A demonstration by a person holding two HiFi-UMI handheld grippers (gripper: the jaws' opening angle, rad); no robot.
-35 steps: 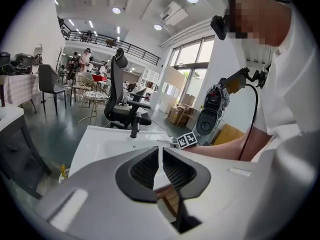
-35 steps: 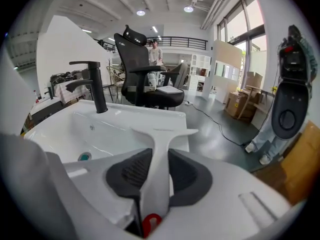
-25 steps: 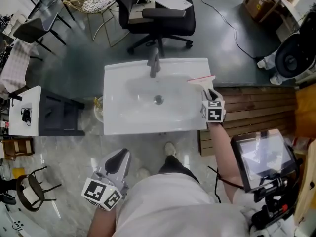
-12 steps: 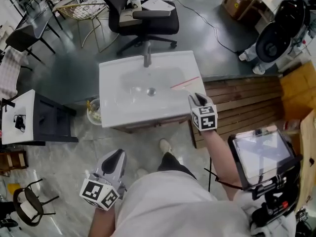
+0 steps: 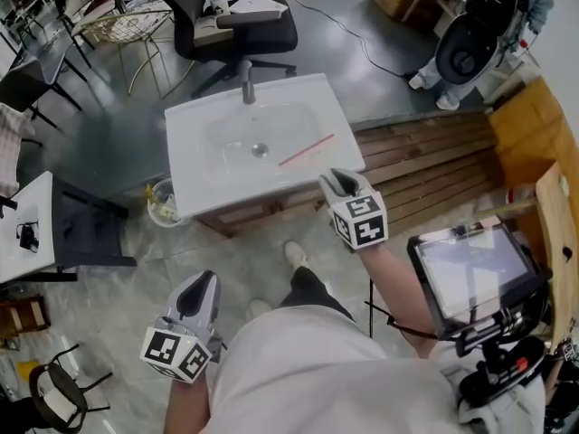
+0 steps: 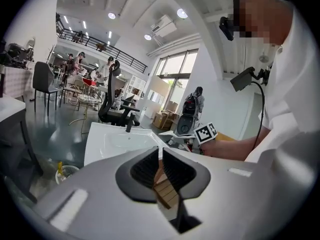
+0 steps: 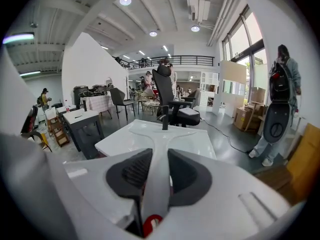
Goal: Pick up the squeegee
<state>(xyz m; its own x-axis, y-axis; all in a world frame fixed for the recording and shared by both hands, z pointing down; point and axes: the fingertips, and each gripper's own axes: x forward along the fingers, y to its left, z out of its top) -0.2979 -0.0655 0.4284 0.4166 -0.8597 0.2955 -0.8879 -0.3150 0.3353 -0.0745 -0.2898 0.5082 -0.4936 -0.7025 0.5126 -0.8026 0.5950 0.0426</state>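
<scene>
The squeegee (image 5: pixel 306 151) has a red-edged blade and a white handle. It hangs in the air over the front right corner of the white sink (image 5: pixel 194 174), and my right gripper (image 5: pixel 336 181) is shut on its handle. In the right gripper view the white handle (image 7: pixel 157 169) runs up between the two dark pads, and its red end shows at the bottom. My left gripper (image 5: pixel 201 289) is low at my left side, far from the sink, jaws together and holding nothing. The left gripper view shows the squeegee (image 6: pixel 170 134) beside the right gripper's marker cube (image 6: pixel 206 132).
A dark faucet (image 5: pixel 246 80) stands at the sink's back edge. A black office chair (image 5: pixel 235 21) is behind the sink. Wooden decking (image 5: pixel 425 165) lies to the right, a small bin (image 5: pixel 161 202) to the left. A tablet on a stand (image 5: pixel 470 274) is at my right.
My right gripper has lifted the squeegee off the sink's right rim and drawn it back toward me. I have stepped back from the sink. The left gripper stays low and shut.
</scene>
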